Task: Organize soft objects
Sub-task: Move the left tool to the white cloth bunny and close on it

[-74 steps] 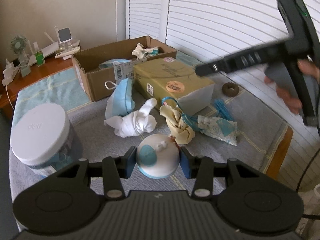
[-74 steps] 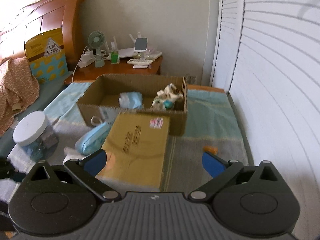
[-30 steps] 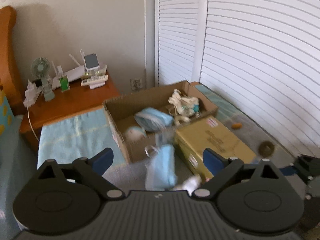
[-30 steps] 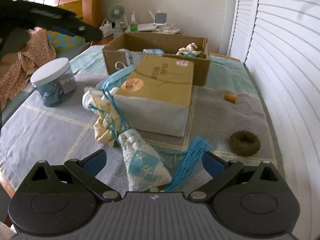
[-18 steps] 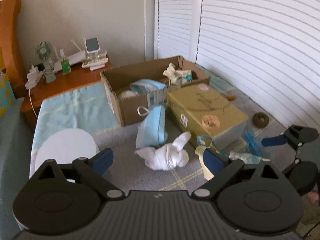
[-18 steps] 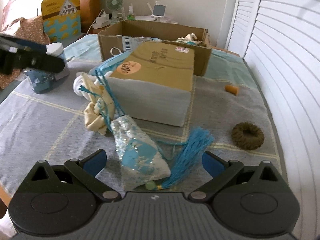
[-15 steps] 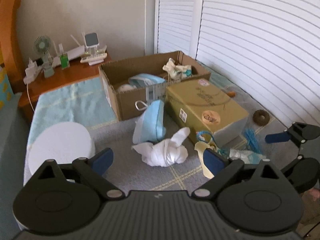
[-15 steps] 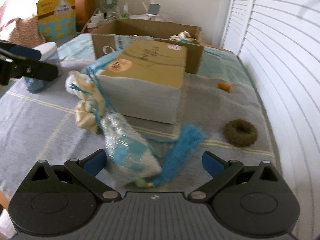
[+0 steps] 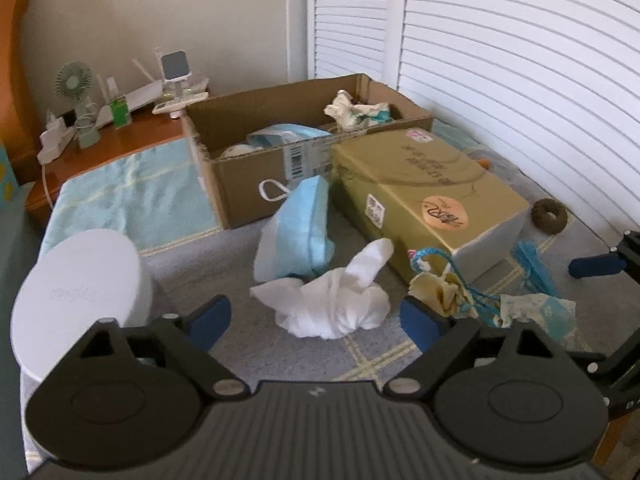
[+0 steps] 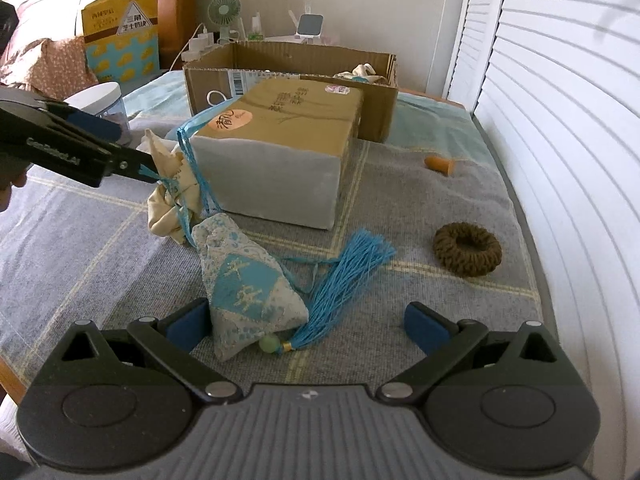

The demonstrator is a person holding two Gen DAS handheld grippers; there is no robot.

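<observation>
My left gripper (image 9: 316, 316) is open and empty, with a white knotted cloth (image 9: 332, 300) lying between its jaws on the grey blanket. A light blue pouch (image 9: 298, 232) leans on the open cardboard box (image 9: 256, 184), which holds several soft items. My right gripper (image 10: 308, 322) is open and empty; a patterned blue sachet (image 10: 248, 284) with a blue tassel (image 10: 344, 276) lies just in front of its left jaw. A cream cloth bundle (image 10: 172, 196) tied with blue cord lies beyond it. The left gripper also shows in the right wrist view (image 10: 116, 148), next to that bundle.
A gold-topped closed box (image 10: 280, 140) stands mid-table before the cardboard box. A white-lidded jar (image 9: 76, 292) stands at the left. A brown hair ring (image 10: 466, 248) and a small orange piece (image 10: 440, 165) lie to the right. Shuttered doors run along the right side.
My left gripper let go of the round blue-and-white item at the cardboard box, then came back low over the white cloth. My right gripper descended to the sachet.
</observation>
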